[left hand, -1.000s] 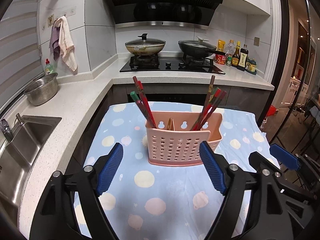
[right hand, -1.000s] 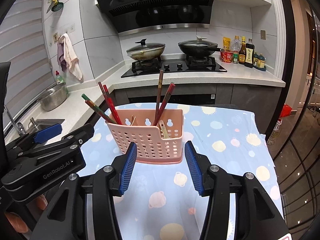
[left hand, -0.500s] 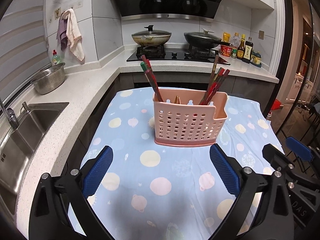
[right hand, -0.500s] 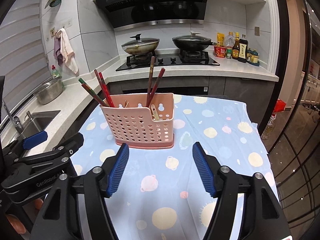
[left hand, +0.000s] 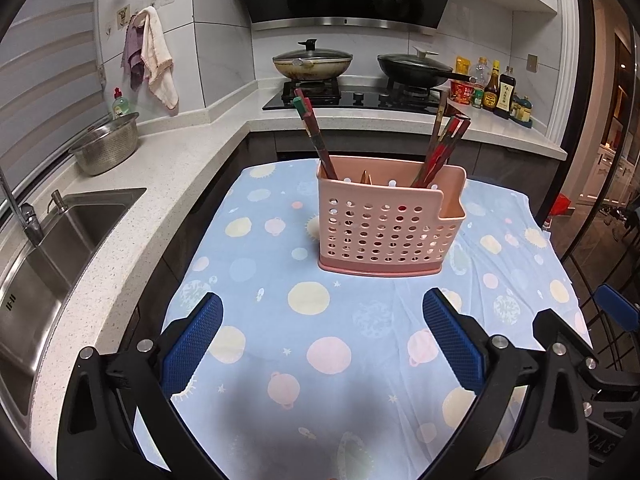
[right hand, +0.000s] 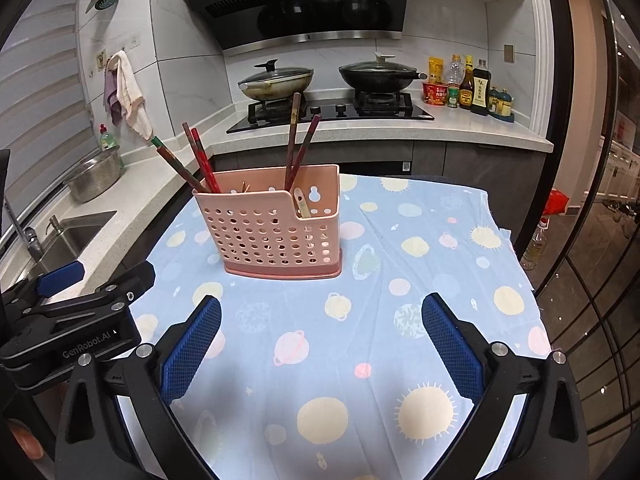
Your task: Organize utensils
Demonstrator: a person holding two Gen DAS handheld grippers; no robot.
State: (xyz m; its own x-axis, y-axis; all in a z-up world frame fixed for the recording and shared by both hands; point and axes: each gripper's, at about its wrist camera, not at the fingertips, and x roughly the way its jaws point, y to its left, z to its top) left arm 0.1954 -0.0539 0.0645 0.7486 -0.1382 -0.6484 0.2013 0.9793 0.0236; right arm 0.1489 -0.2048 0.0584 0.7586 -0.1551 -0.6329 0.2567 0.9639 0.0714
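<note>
A pink perforated utensil holder (left hand: 390, 224) stands upright on the blue patterned tablecloth (left hand: 320, 360); it also shows in the right wrist view (right hand: 276, 228). Several red and dark chopsticks (left hand: 316, 136) lean out of its left end and more chopsticks (left hand: 440, 148) out of its right end. A pale spoon handle (right hand: 301, 202) sits in the low right compartment. My left gripper (left hand: 322, 336) is open and empty, well back from the holder. My right gripper (right hand: 320, 336) is open and empty, also short of the holder. The left gripper body (right hand: 76, 320) shows at the right wrist view's left.
A white counter with a sink (left hand: 52, 248) and a steel colander (left hand: 106, 148) runs along the left. A stove with two lidded pans (left hand: 312, 62) and sauce bottles (left hand: 496, 92) stands behind the table. The table edge drops off at the right (right hand: 532, 280).
Both grippers have pulled back from the holder toward the near table edge, and both have opened wider. The holder and its chopsticks have stayed in place.
</note>
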